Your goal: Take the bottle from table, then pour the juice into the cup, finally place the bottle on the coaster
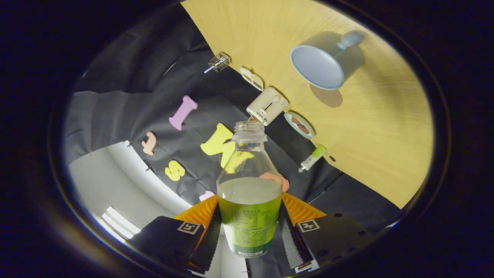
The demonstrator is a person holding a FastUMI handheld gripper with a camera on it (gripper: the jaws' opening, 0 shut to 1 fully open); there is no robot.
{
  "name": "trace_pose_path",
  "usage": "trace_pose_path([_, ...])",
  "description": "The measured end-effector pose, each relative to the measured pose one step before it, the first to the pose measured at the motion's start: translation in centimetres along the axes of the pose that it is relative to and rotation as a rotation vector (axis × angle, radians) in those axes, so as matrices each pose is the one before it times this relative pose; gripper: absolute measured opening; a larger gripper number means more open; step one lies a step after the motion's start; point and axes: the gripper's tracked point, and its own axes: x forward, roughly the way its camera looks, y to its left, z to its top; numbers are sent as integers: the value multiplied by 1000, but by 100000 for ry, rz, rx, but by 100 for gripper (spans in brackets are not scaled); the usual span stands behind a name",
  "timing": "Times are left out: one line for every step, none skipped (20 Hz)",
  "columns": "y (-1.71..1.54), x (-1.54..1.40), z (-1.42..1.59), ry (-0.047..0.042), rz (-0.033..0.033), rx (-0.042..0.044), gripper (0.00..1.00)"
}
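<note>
An uncapped clear bottle [249, 193] with green juice in its lower half sits between my gripper's [250, 231] two fingers, which press on its labelled sides. The view is rolled, so the wooden table [386, 127] stands tilted beyond and to the right of the bottle. A pale blue cup [322, 63] with a knob-like handle stands on that table, well beyond the bottle's mouth and off to the right. A round brown coaster [327, 96] lies on the table right beside the cup, on the side nearer the bottle.
Along the table's back edge by the black cloth wall lie a small wire basket [219, 61], a cream box-shaped device [267, 105], a small oval dish [299, 125] and a green-capped tube [312, 158]. A white wall [112, 181] shows behind the cloth.
</note>
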Motion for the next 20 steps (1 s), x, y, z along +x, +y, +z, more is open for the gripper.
trace_pose_path([56, -12, 127, -287, 291, 565, 76])
trace_pose_path([-118, 5, 108, -478, -442, 455, 77])
trace_pose_path([-72, -58, 281, -671, -535, 53, 77])
trace_pose_path([-105, -25, 286, -542, -122, -163, 77])
trace_pose_path([22, -50, 210, -381, 444, -33, 77])
trace_pose_path([-99, 15, 240, -97, 163, -333, 77])
trace_pose_path([-62, 21, 65, 156, 261, -725, 76])
trace_pose_path([-215, -60, 169, -210, 255, -1347, 76])
trace_pose_path([-267, -113, 181, -351, -449, -2294, 77])
trace_pose_path([-734, 9, 35, -277, -2122, -3138, 77])
trace_pose_path([-981, -161, -163, 958, -2610, -3787, 77])
trace_pose_path([-946, -141, -177, 1439, -2381, -4269, 77])
trace_pose_path([-784, -43, 164, -385, -1544, -4684, 77])
trace_pose_path([-696, 135, 232, -544, -1798, -5709, 77])
trace_pose_path([-1099, 102, -330, 912, -3929, -7142, 77])
trace_pose_path([-1053, -28, -503, 857, -4838, -8401, 76])
trace_pose_path([-562, -39, -72, -166, -4104, -9644, 77])
trace_pose_path([-245, 23, -236, 293, -2995, -10255, 77])
trace_pose_path([249, 84, -274, 106, -1544, -10258, 77])
trace_pose_path([510, 83, -113, -522, -202, -10631, 77])
